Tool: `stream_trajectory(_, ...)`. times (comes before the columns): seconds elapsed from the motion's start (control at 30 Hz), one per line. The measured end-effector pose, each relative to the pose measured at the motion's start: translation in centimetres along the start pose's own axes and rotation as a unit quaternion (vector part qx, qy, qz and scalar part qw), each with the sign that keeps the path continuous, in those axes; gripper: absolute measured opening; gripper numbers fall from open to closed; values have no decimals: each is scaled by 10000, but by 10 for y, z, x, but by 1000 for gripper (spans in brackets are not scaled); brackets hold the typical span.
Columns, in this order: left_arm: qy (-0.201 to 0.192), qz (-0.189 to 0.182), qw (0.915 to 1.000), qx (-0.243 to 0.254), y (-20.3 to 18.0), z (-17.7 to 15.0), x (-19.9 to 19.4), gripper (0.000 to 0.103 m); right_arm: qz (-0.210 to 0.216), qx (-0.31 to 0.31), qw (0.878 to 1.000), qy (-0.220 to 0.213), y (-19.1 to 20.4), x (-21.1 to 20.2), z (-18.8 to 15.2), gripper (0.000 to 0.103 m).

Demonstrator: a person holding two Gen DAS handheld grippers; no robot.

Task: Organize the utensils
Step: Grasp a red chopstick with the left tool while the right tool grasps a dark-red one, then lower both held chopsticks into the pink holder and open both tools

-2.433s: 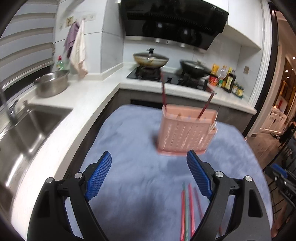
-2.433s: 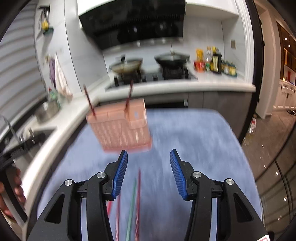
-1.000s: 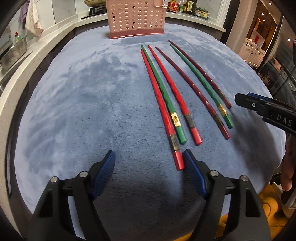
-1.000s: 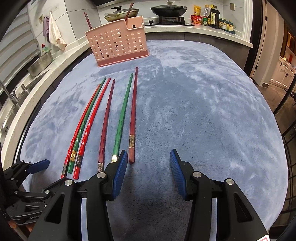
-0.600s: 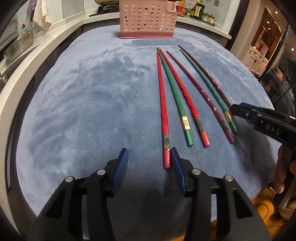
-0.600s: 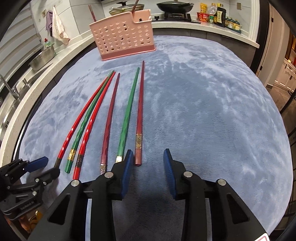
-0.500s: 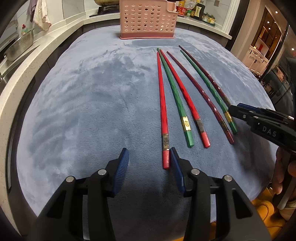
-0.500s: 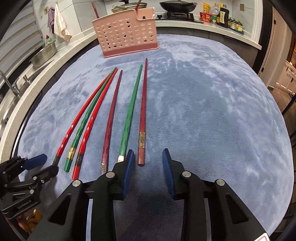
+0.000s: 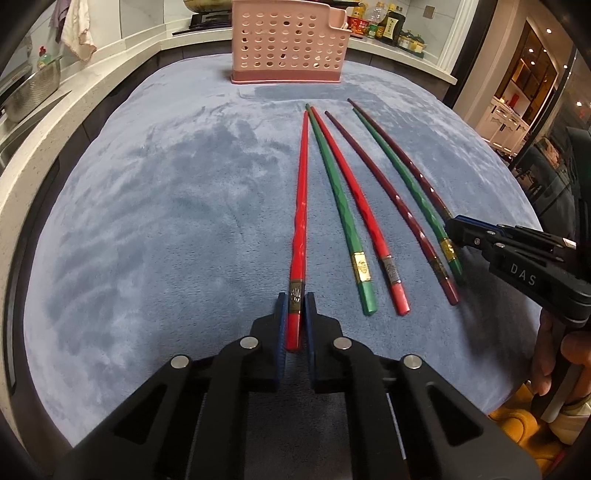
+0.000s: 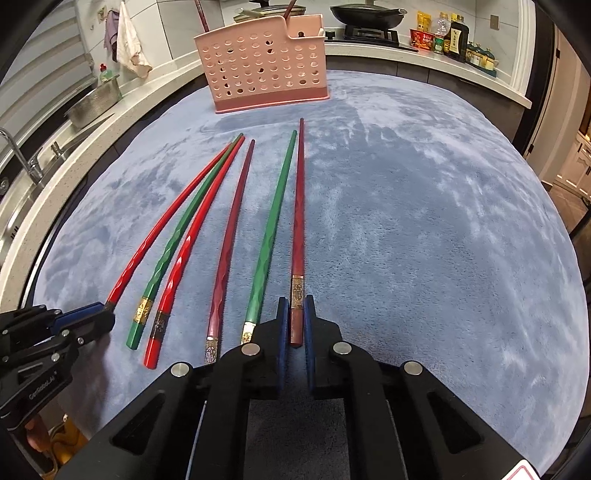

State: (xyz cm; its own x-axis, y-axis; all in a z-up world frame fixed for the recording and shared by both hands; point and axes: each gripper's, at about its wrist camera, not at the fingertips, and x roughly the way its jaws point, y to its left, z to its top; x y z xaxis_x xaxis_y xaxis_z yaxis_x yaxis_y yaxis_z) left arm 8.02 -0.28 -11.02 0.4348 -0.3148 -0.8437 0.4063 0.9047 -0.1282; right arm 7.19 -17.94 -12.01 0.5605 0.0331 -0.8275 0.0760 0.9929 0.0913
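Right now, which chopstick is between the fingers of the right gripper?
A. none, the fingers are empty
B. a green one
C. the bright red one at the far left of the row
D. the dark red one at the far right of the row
D: in the right wrist view the right gripper is shut on the butt end of the dark red chopstick, the rightmost of the six lying on the blue cloth.

1. Blue-grey fleece cloth (image 10: 424,229) covers the counter (image 10: 424,55).
2. Steel colander (image 10: 94,103) by the tap (image 10: 22,155).
3. Black wok (image 10: 365,14) on the hob.
4. Sauce bottles (image 10: 454,37) at right.
5. Towel (image 10: 129,40) hangs on the wall.
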Motion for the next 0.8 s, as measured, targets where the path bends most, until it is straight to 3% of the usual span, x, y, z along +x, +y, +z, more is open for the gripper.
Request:
stream_trajectory(0.17,1,-84,10000,-40,-1,1,-4,8,69,119,9999,-22,-7,-7,0,7)
stream_trajectory(0.33,-248,-70,9996,-146,1,11,-24,8,118,180,9996,-195,-12,-27,5,7)
stream_trajectory(0.8,-1339,117,9895,-526,20,95,-88,8,117,254,9930,-1150,-28,-98,77,7)
